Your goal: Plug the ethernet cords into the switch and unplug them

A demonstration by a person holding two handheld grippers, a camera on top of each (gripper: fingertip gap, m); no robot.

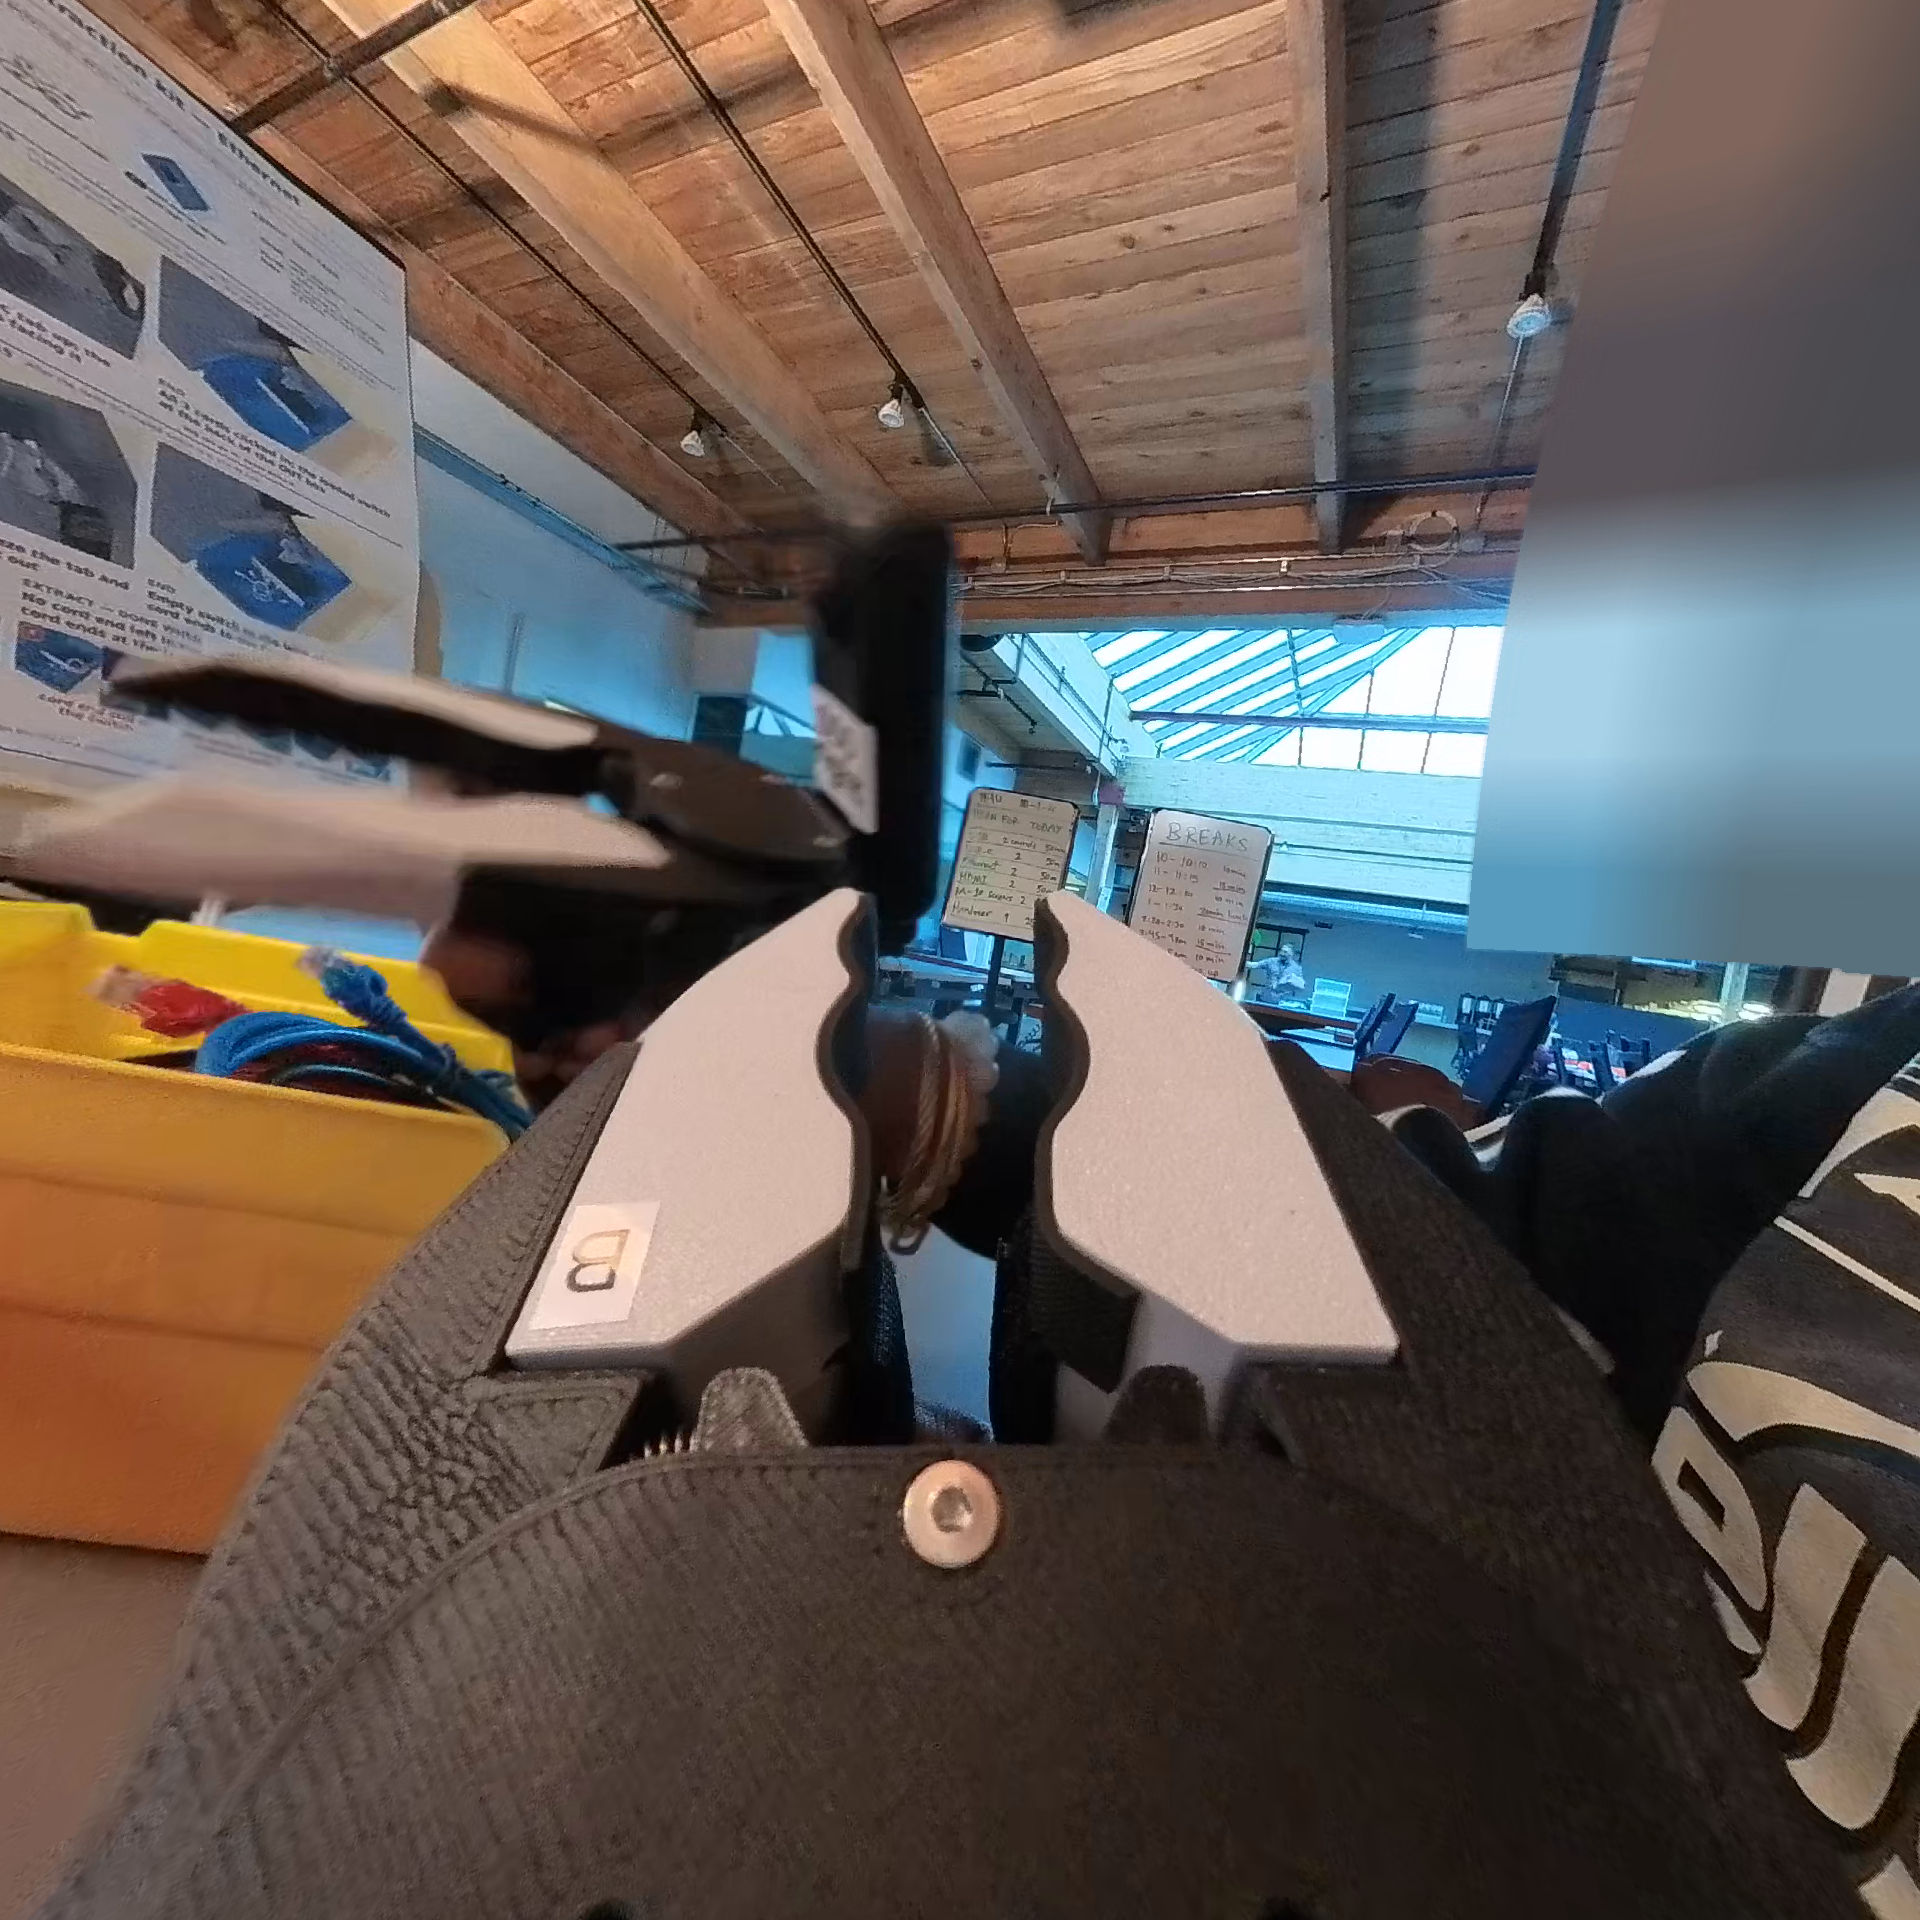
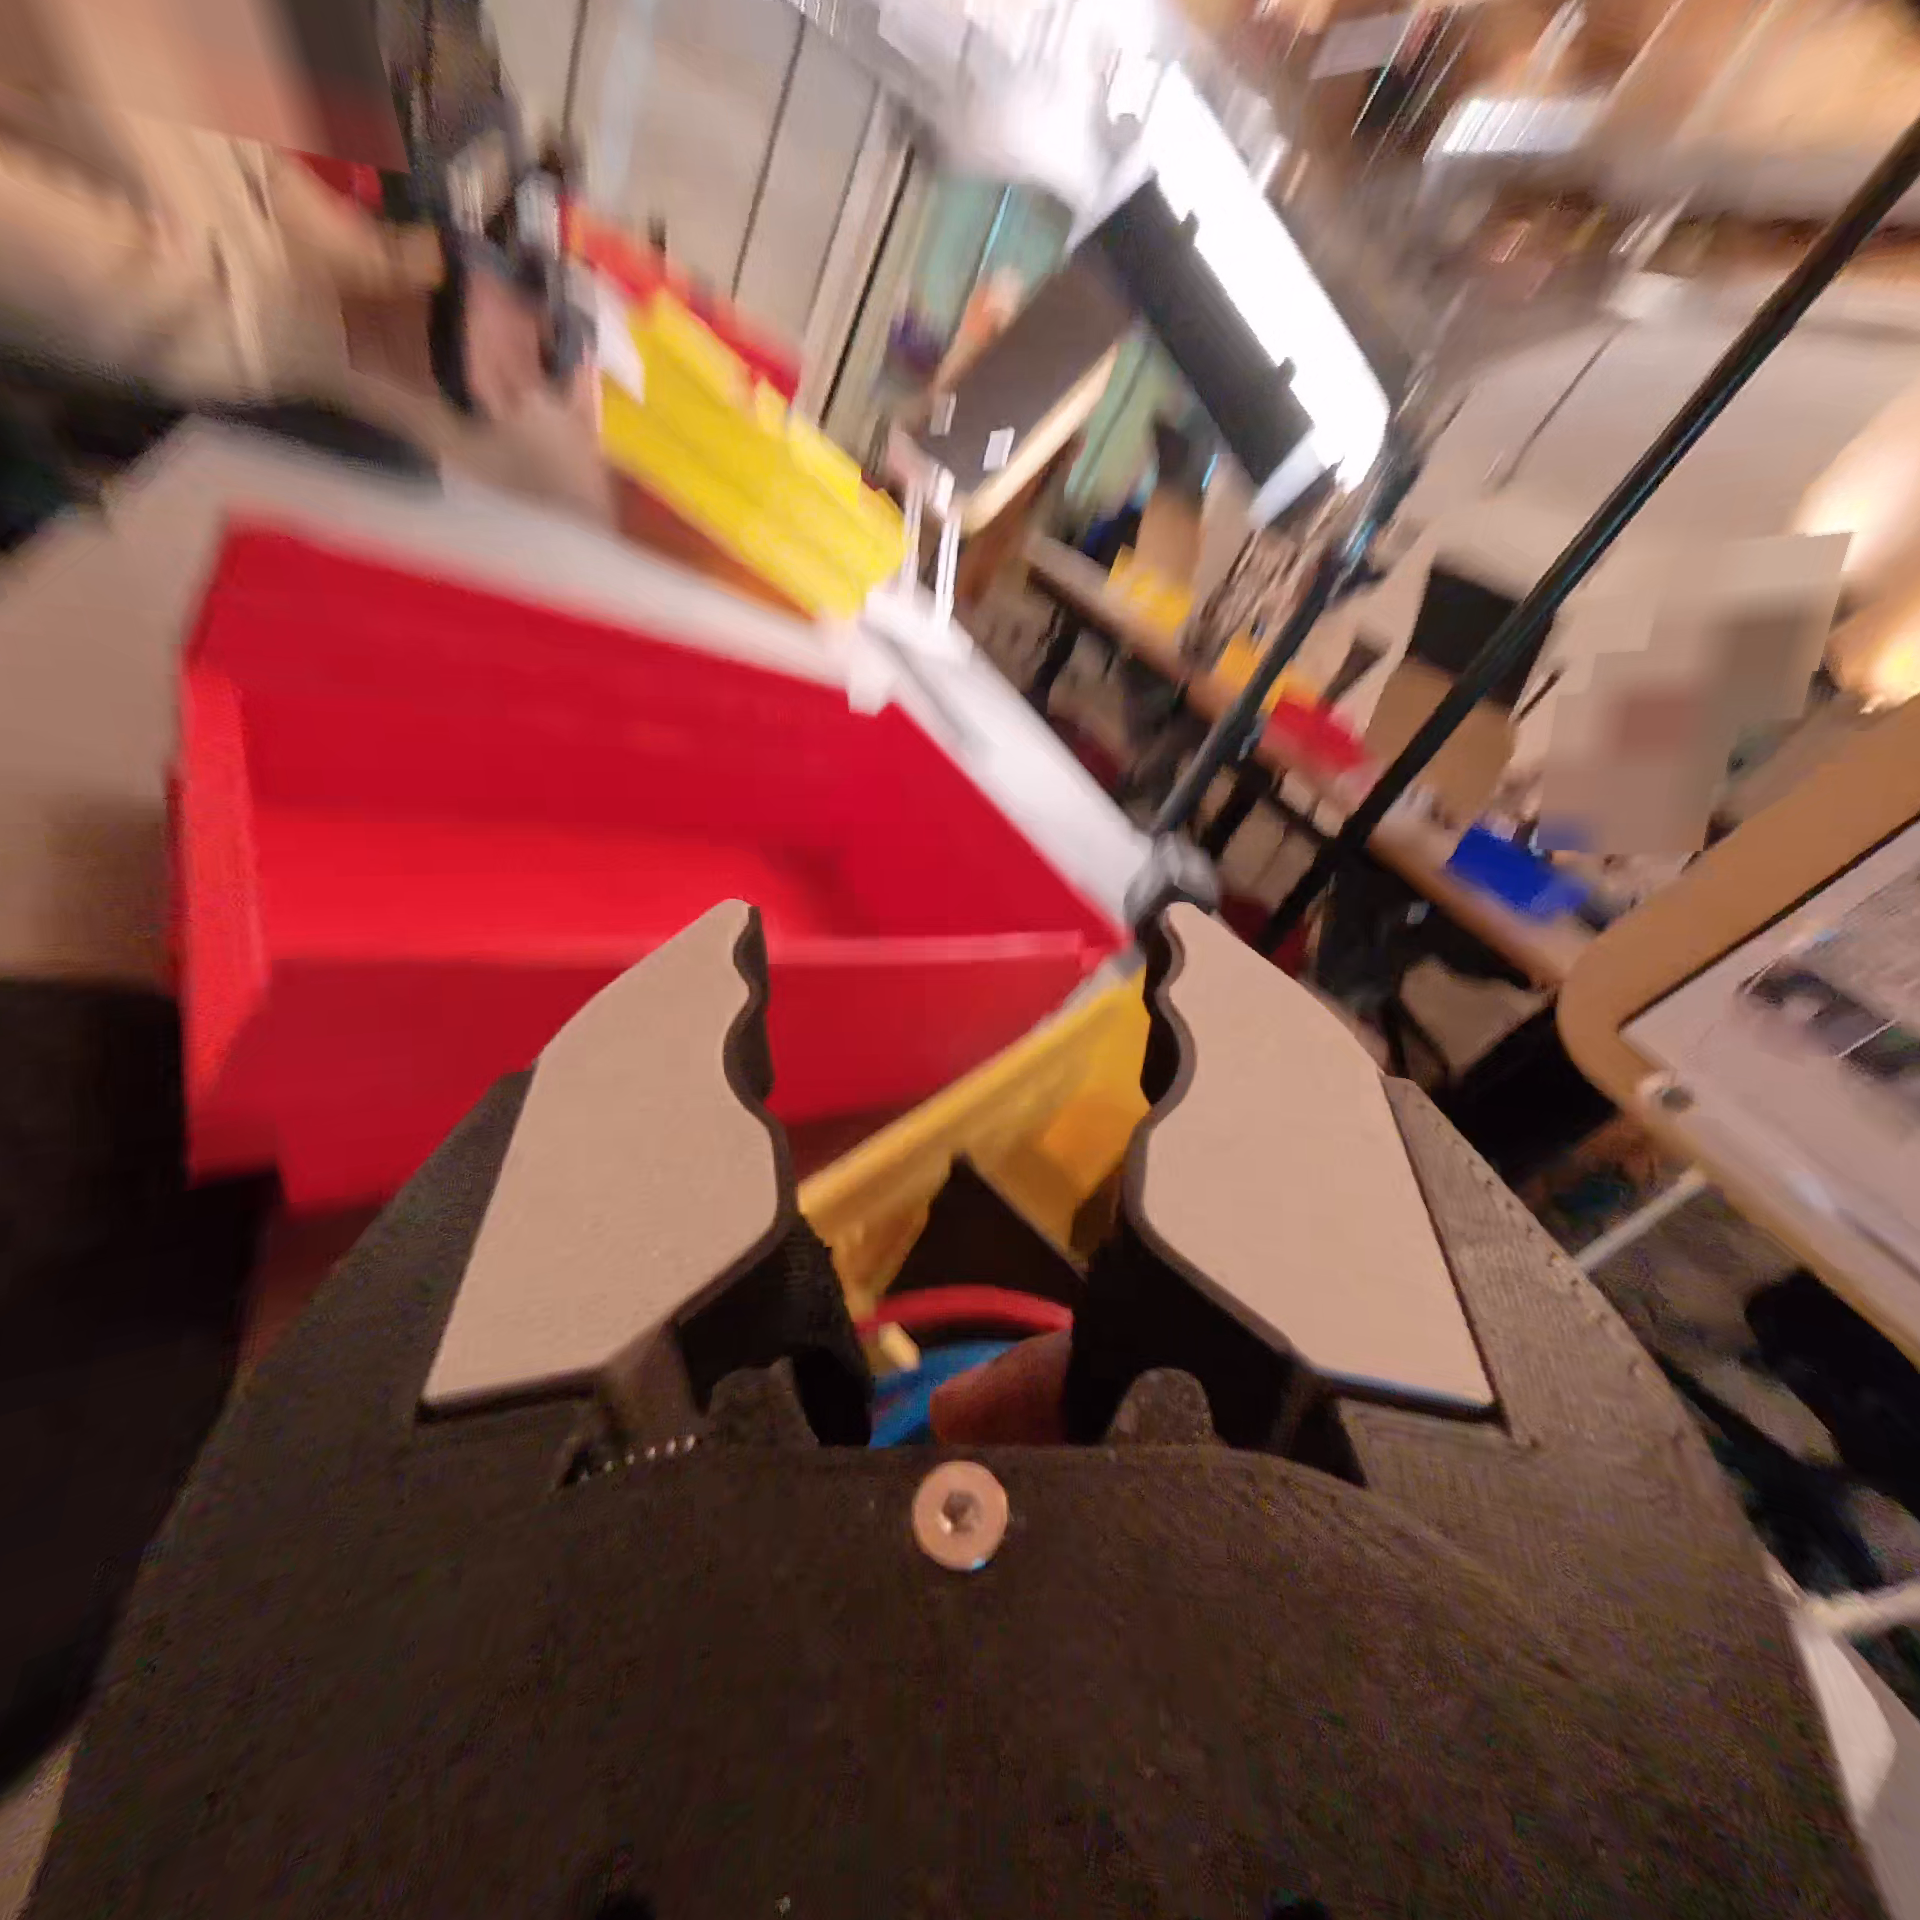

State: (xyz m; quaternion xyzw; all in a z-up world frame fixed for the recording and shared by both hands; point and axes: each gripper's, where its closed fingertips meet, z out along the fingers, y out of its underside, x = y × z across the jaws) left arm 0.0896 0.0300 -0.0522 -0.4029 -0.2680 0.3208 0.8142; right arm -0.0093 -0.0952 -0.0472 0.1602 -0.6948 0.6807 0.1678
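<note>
Both claws, left (image 1: 954, 925) and right (image 2: 956, 935), parted and empty above yellow bin (image 1: 208, 1164) of cords (image 1: 353, 1029), beside red bin (image 2: 582, 790).

My left gripper (image 1: 954, 914) is ridged matt black plastic with smooth grey fingers (image 1: 727, 1122); the glossy yellow plastic bin (image 1: 208, 1143) sits under rough wooden ceiling planks (image 1: 1143, 239).

**Colours and patterns across both wrist views**

Left gripper (image 1: 956, 914): pale grey finger plates edged black, on a ribbed black printed body. Right gripper (image 2: 951, 925): same grey plates, same black textured body. Bright yellow plastic bin (image 1: 239, 1153), shading to orange low on its wall. Coiled blue ethernet cord (image 1: 364, 1013) beside a red cord (image 1: 182, 1006) inside. Vivid red plastic bin (image 2: 540, 748), blurred. Warm brown planked wooden ceiling (image 1: 1039, 208). Black garment with cream lettering pattern (image 1: 1787, 1434).
</note>
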